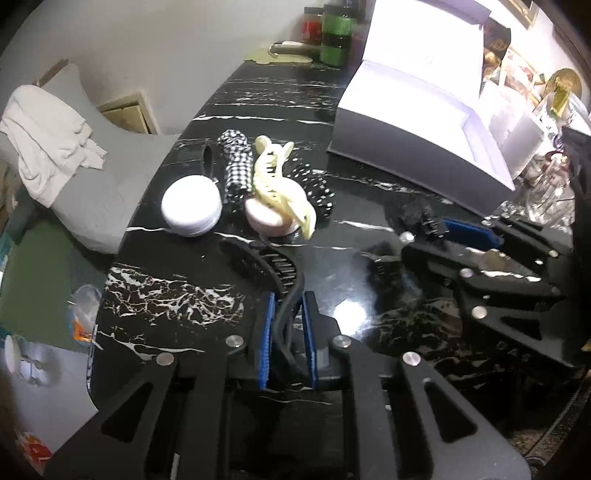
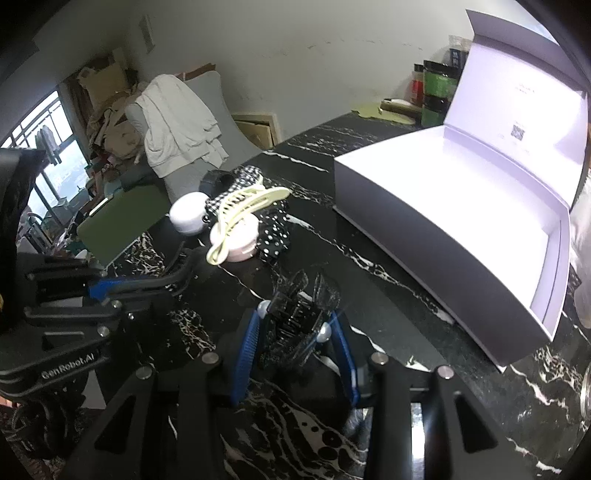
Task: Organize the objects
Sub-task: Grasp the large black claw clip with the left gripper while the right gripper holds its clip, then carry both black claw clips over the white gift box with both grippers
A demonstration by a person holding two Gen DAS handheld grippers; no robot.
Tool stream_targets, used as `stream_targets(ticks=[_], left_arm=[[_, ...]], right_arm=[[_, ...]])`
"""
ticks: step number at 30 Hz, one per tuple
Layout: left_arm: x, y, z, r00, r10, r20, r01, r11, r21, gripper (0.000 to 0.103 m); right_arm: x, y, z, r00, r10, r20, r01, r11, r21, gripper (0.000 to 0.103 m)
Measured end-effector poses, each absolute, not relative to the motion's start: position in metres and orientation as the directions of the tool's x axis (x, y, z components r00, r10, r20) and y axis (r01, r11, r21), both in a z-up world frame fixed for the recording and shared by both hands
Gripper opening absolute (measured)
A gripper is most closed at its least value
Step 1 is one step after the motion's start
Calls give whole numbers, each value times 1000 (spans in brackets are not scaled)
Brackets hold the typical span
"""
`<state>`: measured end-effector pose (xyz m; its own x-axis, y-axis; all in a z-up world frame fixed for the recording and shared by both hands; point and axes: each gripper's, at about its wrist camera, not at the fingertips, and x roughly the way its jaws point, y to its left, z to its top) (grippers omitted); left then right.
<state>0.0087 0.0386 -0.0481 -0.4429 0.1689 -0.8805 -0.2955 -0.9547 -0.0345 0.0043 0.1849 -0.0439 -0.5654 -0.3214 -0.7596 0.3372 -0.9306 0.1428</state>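
My left gripper (image 1: 290,301) is shut on the end of a black curved hair clip (image 1: 258,260) with teeth, which arcs away over the black marble table (image 1: 177,299). In the right wrist view my right gripper (image 2: 295,319) is shut on a black claw clip (image 2: 301,306) with pearl beads, its blue pads (image 2: 245,343) pressing both sides. Beyond both lies a pile: a white round jar (image 1: 191,210), a pink compact (image 1: 267,221), a cream claw clip (image 1: 277,184) on top, a checked fabric piece (image 1: 233,168) and a polka-dot fabric piece (image 1: 319,190). An open white box (image 2: 454,221) stands on the right.
Green and red jars (image 1: 334,33) stand at the table's far end by the wall. A grey chair (image 1: 96,192) with white cloth sits past the left table edge. Glassware and clutter (image 1: 546,184) crowd the far right behind the box.
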Motion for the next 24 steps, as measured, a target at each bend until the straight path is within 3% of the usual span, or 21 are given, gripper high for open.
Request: stream_targets(ticks=[24], left_arm=[[3, 31, 4, -545, 154, -824, -281, -960, 6, 14]], right_arm=[[-4, 168, 11, -604, -408, -685, 471, -876, 106, 36]])
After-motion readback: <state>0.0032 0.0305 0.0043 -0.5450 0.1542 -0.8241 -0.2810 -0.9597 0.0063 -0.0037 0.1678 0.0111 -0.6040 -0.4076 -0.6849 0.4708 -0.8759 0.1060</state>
